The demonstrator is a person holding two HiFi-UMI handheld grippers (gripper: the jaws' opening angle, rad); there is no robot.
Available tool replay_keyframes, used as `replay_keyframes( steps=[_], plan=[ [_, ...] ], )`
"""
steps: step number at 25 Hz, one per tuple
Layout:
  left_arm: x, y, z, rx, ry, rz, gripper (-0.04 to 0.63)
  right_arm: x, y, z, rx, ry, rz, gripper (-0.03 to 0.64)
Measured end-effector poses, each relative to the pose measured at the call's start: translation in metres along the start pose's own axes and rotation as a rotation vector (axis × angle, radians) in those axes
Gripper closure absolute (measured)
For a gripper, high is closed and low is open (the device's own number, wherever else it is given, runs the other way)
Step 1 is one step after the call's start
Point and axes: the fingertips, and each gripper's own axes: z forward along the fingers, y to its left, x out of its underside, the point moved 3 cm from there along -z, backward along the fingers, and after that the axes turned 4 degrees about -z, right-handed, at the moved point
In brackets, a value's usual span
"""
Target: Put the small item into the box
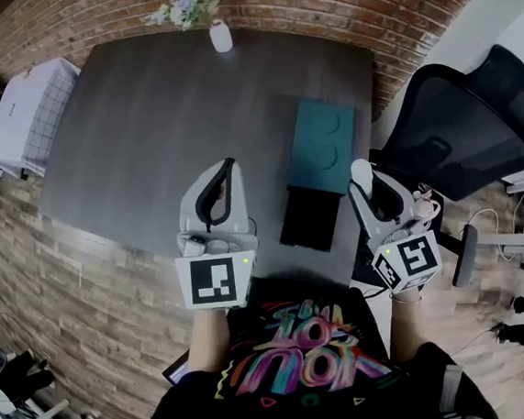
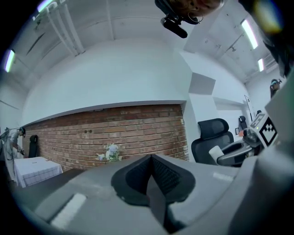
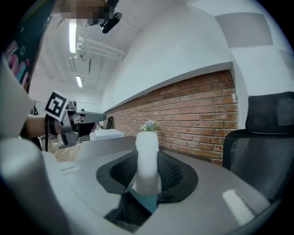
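In the right gripper view a small white cylinder (image 3: 147, 158) stands upright between the pads, and my right gripper (image 3: 147, 151) is shut on it. The head view shows that gripper (image 1: 361, 172) just off the dark table's (image 1: 161, 121) right front corner, beside a black box (image 1: 311, 216). A teal box part (image 1: 322, 145) lies just beyond the black one. My left gripper (image 1: 229, 165) hovers over the table's front middle, left of the box. In its own view the left gripper (image 2: 150, 161) has its pads together with nothing between them.
A black office chair (image 1: 462, 129) stands close on the right. A white vase with flowers (image 1: 219, 35) sits at the table's far edge. A white-covered stand (image 1: 26, 107) is off the table's left side. Brick-pattern floor surrounds the table.
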Motion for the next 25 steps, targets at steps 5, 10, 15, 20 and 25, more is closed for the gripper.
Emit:
replay_keyframes(
  steps=[5,10,15,20,25],
  plan=[
    [-0.001,-0.009,0.017,0.101,0.002,0.001,0.594,-0.001,0.000,-0.012,0.078,0.015,0.004,0.485],
    [-0.002,-0.015,0.034,0.209,-0.005,0.005,0.594,-0.002,0.003,-0.019,0.167,0.026,0.018,0.485],
    [-0.002,-0.020,0.046,0.292,-0.002,-0.003,0.594,-0.003,0.007,-0.025,0.254,0.033,0.037,0.485],
    [0.000,-0.025,0.052,0.330,0.000,-0.002,0.594,-0.003,0.009,-0.028,0.287,0.029,0.055,0.485],
    [0.004,-0.031,0.051,0.341,0.007,-0.008,0.594,-0.004,0.008,-0.032,0.287,0.019,0.050,0.485]
  ],
)
